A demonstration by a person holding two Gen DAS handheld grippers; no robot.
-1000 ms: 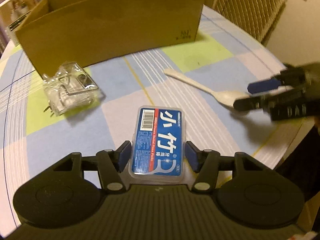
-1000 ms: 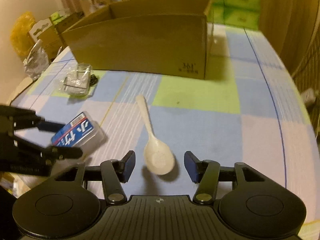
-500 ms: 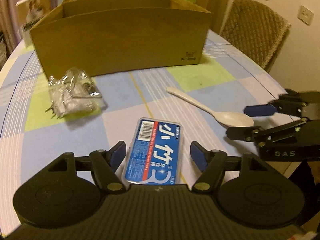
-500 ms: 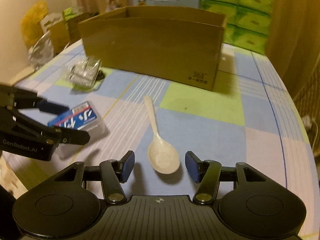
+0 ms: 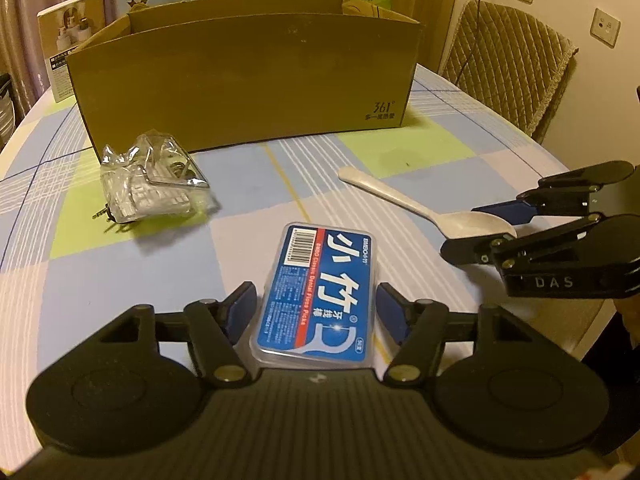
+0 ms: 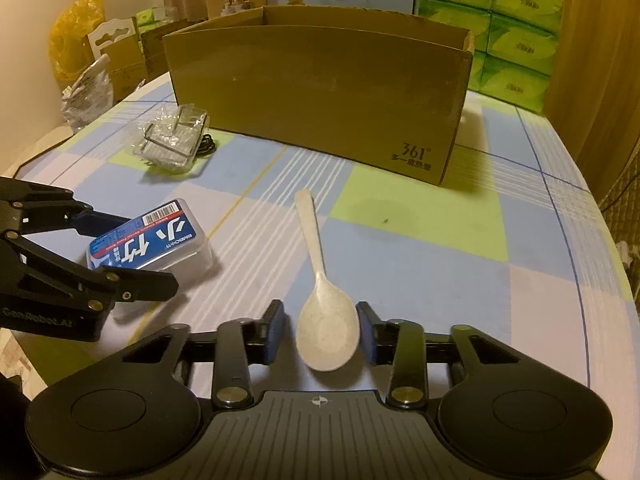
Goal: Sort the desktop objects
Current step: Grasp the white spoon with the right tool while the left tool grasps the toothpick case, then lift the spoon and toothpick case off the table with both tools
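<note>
In the left wrist view, my left gripper (image 5: pixel 316 308) sits at the bottom centre, its fingers (image 5: pixel 240 306) closing around the floss box (image 5: pixel 318 292). Both pads are at the box's long sides, but I cannot tell if they already press it. The box lies flat on the bench (image 5: pixel 256 168), with free cloth ahead up to the cardboard box (image 5: pixel 248 76) across the top. The clear plastic packet (image 5: pixel 150 180) lies at the middle left, well apart. At the right edge my right gripper (image 5: pixel 496 224) is at the spoon (image 5: pixel 440 208).

In the right wrist view, the right fingers (image 6: pixel 274 332) are closing narrow around the spoon bowl at the bottom centre; the right pad is just beside the rim, the left one shows a small gap. The handle points up toward the cardboard box. The cloth to the right is open up to the bench edge.
</note>
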